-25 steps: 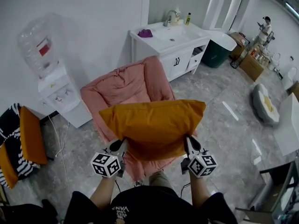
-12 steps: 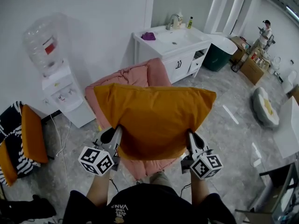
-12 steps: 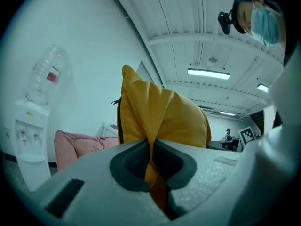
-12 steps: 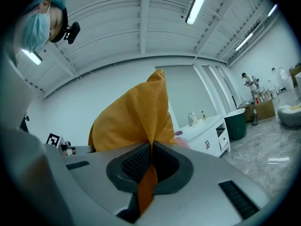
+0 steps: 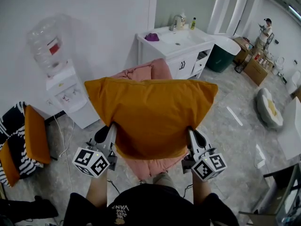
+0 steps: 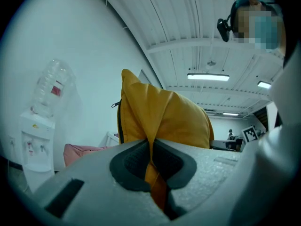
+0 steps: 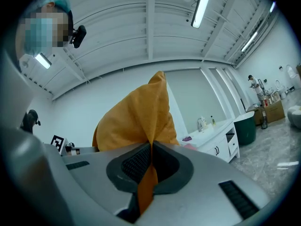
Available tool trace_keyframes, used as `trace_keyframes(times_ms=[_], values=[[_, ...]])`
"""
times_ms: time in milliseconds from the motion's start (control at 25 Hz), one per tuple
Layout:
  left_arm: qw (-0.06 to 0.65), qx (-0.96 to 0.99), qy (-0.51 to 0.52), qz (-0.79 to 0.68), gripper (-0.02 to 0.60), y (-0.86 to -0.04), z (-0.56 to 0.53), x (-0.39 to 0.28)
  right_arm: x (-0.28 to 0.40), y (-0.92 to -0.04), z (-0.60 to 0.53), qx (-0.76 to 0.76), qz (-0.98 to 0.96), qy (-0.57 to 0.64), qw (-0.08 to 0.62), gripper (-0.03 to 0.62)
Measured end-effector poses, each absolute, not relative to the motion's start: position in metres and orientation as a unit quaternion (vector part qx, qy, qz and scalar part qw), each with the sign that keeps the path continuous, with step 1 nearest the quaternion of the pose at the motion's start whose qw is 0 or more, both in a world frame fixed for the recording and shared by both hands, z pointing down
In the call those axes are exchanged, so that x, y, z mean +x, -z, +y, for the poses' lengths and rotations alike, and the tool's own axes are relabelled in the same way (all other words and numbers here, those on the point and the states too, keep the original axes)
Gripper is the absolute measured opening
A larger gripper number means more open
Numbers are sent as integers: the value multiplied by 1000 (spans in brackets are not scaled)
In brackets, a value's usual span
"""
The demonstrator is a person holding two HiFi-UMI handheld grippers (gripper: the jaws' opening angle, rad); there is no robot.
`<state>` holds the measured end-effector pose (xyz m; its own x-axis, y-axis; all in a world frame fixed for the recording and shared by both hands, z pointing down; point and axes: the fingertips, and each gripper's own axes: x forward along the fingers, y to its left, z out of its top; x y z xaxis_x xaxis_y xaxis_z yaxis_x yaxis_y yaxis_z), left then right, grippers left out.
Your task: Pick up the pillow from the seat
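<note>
Left gripper (image 6: 151, 160): clamped tight on a thin fold at the near left edge of the pillow, orange cloth pinched between the dark pads.
Right gripper (image 7: 149, 166): closed the same way on a fold at the near right edge (a strip of cloth hanging out below the pads).
Pillow (image 5: 150, 112): orange, dark zip along the left side, held up in the air between the two grippers, spread wide, clear of the seat.
Seat (image 5: 149, 166): pink padded chair, right below and behind the pillow, mostly hidden by it; back cushion peeking over the top edge.
Water dispenser (image 5: 63, 86): white, against the wall, left of the seat.
Sink cabinet (image 5: 175, 48): white, behind the seat, purple cloth (image 5: 152, 36) on top.
</note>
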<state>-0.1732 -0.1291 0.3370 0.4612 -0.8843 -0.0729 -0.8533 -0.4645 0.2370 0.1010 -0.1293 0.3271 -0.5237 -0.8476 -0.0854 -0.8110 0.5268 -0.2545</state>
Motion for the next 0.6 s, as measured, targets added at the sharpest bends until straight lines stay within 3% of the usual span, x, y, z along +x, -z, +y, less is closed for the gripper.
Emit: trace_keyframes(times_ms=[600], values=[[80, 848, 95, -516, 23, -333, -112, -176, 98, -316, -114, -476, 870, 75, 103, 8]])
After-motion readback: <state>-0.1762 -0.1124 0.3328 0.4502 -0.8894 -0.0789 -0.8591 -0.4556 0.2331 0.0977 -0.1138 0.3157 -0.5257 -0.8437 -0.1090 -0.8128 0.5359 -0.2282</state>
